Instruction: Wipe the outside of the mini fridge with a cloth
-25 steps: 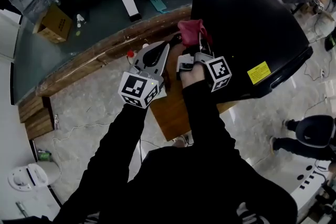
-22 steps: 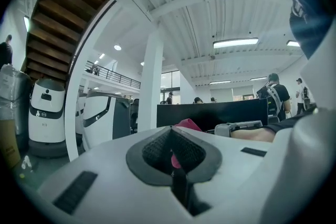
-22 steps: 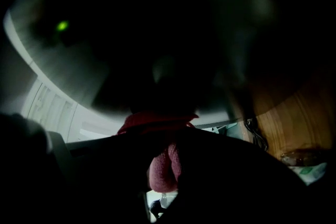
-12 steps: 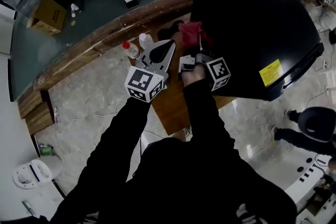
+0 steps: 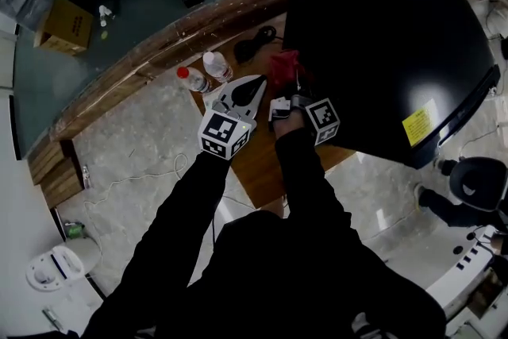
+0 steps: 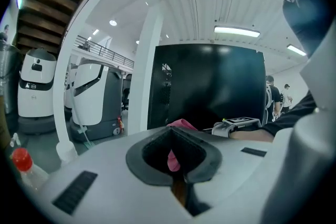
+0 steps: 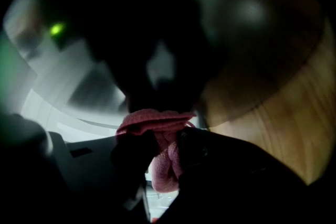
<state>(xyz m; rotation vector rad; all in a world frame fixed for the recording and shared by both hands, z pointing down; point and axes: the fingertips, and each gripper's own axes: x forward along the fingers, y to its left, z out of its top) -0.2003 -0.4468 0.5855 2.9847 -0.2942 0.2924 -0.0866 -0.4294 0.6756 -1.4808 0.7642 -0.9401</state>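
Note:
The black mini fridge (image 5: 381, 36) stands on a wooden table (image 5: 254, 163) and fills the right of the head view. My right gripper (image 5: 290, 87) is shut on a bunched pink-red cloth (image 5: 284, 67) held against the fridge's left side. In the right gripper view the cloth (image 7: 157, 120) is pinched between the dark jaws of that gripper (image 7: 160, 149), close to a dark surface. My left gripper (image 5: 255, 83) hovers just left of it, shut with nothing held. The left gripper view looks past that gripper (image 6: 172, 139) to the fridge (image 6: 210, 81) and the cloth (image 6: 181, 124).
Two plastic bottles (image 5: 190, 79) (image 5: 216, 65) stand on the table left of my left gripper. A black cable (image 5: 254, 40) lies by the fridge's base. The table's curved far edge (image 5: 159, 59) runs behind them. White machines (image 6: 37, 86) stand beyond on the floor.
The head view has shifted, so both bottles now show left of my left gripper. My right gripper still holds the cloth at the fridge's left side. Both grippers stay shut.

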